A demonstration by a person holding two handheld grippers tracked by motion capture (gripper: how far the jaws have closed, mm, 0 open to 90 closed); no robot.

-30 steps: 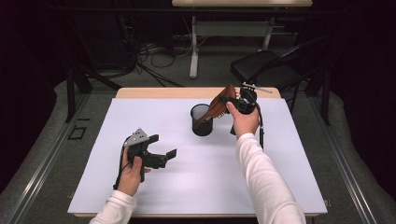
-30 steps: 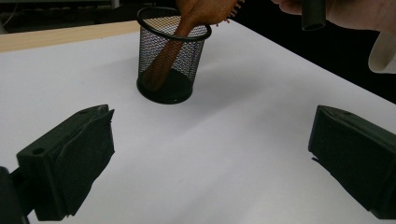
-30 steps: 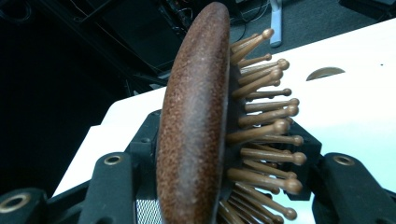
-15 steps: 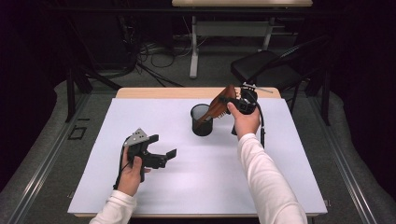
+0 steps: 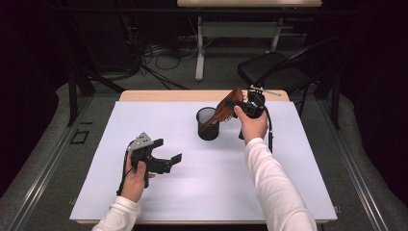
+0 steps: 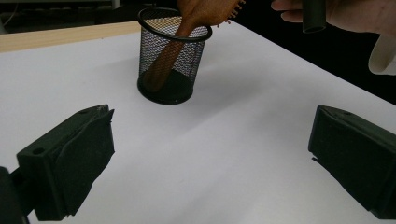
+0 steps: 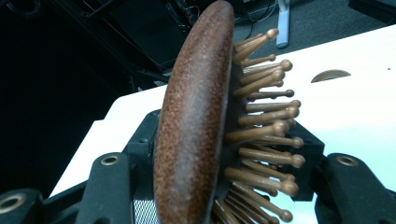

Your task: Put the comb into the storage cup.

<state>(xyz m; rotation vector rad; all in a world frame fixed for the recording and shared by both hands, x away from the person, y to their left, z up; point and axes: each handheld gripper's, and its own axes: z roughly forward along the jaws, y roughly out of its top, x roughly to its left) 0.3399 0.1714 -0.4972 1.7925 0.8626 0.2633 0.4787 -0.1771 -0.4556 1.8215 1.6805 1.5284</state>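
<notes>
- The right gripper (image 5: 239, 107) grips the wooden hairbrush (image 5: 225, 110) by its head, jaws clamped on it.
- The brush's handle slants down into the black mesh cup (image 5: 208, 124), just beyond those jaws.
- The left gripper (image 5: 169, 161) stands open and empty, well apart from the cup.

My high view looks down the table (image 5: 144, 202); both gripper views sit low, sharing the hairbrush (image 6: 196, 18).
</notes>
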